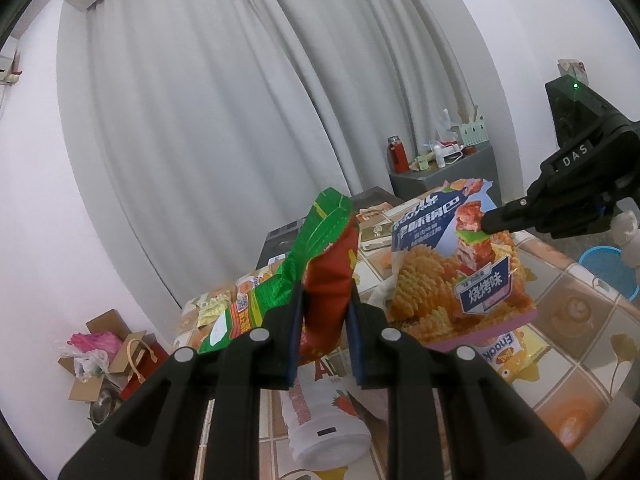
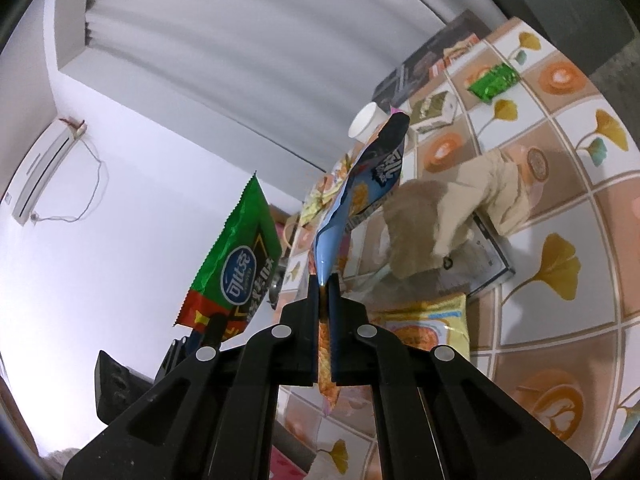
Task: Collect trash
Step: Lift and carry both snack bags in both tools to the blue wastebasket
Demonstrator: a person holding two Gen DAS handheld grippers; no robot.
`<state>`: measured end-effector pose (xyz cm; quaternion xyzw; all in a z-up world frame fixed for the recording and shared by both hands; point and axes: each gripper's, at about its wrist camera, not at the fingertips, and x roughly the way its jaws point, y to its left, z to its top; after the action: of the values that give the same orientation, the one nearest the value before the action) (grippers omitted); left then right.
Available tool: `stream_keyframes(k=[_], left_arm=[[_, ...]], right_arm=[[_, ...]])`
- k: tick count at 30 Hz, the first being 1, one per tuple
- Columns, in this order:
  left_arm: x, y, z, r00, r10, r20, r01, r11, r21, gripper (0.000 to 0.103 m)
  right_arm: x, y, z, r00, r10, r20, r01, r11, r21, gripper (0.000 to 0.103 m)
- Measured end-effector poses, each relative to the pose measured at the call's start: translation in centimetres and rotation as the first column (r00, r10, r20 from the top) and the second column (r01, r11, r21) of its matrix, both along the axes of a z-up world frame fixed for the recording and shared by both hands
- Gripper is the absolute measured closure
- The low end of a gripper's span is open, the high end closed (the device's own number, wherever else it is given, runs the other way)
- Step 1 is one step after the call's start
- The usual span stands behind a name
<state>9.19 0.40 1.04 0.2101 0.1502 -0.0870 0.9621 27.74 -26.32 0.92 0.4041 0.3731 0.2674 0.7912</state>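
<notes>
Left wrist view: the left gripper [image 1: 325, 300], at lower centre of the frame, is clamped on a crumpled green-and-red bag [image 1: 316, 276], which rises between its fingers toward mid-frame, clear of the table [image 1: 576, 304]. At right, the right gripper [image 1: 486, 226] pinches the upper edge of a blue chip bag [image 1: 452, 264], which hangs tilted above the tiled tabletop. Beneath it lie a yellow wrapper [image 1: 516, 354] and, at lower centre, a white cup [image 1: 324, 428] on its side. A cardboard box [image 1: 104, 354] with plastic bags stands on the floor at lower left; curtains [image 1: 224, 104] fill the background.

Right wrist view: the right gripper [image 2: 323, 280], at lower centre, has its jaws closed tight on the chip bag [image 2: 352, 208], seen edge-on and reaching up to mid-frame. The green-and-red bag [image 2: 236, 264] stands left of it, held from below by the left gripper [image 2: 214, 326]. On the table [image 2: 560, 216] at right lie a beige cloth [image 2: 452, 204], a small green packet [image 2: 494, 82] at upper right, and a yellow wrapper [image 2: 432, 324] just beside the gripper.
</notes>
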Motion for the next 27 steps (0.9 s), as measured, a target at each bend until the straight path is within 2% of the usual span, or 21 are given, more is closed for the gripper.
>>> stream_keyframes(k=[19,27], left_arm=[[-1.4,-0.5,0.7,0.999,0.017,0.051,-0.017,1.000,-0.010,0.084],[-2.6,-2.9,2.2,0.993,-0.055,0.104,0.056,0.998,-0.007,0.084]], right_arm=[[-1.1,0.0,3.2,0.995,0.001,0.098,-0.002,1.000,0.012,0.101],[-4.0,-3.2,4.8,0.986,-0.077,0.149,0.073,0.997,0.027,0.101]])
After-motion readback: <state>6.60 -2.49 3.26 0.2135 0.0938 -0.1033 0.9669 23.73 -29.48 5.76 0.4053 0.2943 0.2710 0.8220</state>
